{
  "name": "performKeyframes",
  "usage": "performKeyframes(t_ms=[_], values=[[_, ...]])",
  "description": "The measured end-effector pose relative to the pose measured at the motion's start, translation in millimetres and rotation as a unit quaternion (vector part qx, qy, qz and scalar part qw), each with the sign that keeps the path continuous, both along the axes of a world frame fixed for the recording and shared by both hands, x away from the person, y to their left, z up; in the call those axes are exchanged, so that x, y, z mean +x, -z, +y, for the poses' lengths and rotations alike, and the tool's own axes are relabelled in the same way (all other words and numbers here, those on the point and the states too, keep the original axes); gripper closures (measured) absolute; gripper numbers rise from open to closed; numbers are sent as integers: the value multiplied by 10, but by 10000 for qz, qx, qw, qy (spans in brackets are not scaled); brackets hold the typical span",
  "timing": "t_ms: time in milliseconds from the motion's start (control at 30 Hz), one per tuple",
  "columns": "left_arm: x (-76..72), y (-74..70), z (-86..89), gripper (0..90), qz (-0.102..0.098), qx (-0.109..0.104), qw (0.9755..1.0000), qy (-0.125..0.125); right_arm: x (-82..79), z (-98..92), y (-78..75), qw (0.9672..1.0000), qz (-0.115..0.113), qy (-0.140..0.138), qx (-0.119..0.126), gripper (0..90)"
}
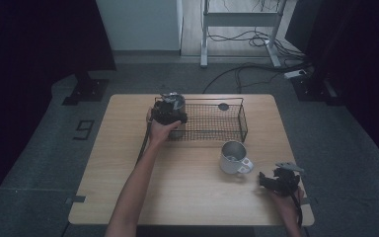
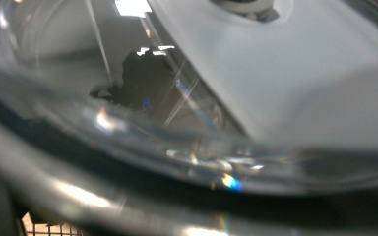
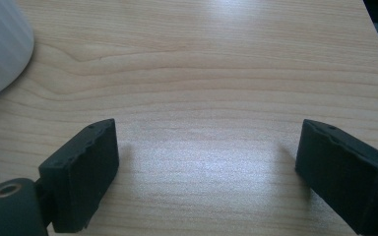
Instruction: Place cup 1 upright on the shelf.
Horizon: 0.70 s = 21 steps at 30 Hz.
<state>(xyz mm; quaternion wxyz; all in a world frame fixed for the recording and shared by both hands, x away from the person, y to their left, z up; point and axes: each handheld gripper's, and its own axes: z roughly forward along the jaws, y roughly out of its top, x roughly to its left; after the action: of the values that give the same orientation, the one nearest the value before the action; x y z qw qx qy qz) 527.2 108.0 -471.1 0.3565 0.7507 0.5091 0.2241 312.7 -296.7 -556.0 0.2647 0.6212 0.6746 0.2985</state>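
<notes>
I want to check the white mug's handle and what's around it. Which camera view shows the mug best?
The high view: the whole white mug stands upright on the table, handle toward the right gripper, in front of the wire basket. The right gripper view catches only its lower side at the left edge. The left gripper view is a blurred close-up of something shiny.

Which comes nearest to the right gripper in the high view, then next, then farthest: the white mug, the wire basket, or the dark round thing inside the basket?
From the right gripper:
1. White mug, just up and left of it on the table.
2. Wire basket, farther back at the table's middle.
3. Dark round thing, at the basket's far side.
</notes>
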Motion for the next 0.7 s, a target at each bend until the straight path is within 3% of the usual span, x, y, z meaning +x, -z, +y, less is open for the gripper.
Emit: performKeyframes(t_ms=[300,567,700], values=[[-64,25,-9,15,-112,89,9999,69,0,0,0,10000,-1,-1,1,89],[-111,-23,35,4,-166,-54,9998,72,0,0,0,10000,-1,-2,-1,88],[-197,-53,63,3,-301,-75,9995,105,0,0,0,10000,-1,-1,1,89]])
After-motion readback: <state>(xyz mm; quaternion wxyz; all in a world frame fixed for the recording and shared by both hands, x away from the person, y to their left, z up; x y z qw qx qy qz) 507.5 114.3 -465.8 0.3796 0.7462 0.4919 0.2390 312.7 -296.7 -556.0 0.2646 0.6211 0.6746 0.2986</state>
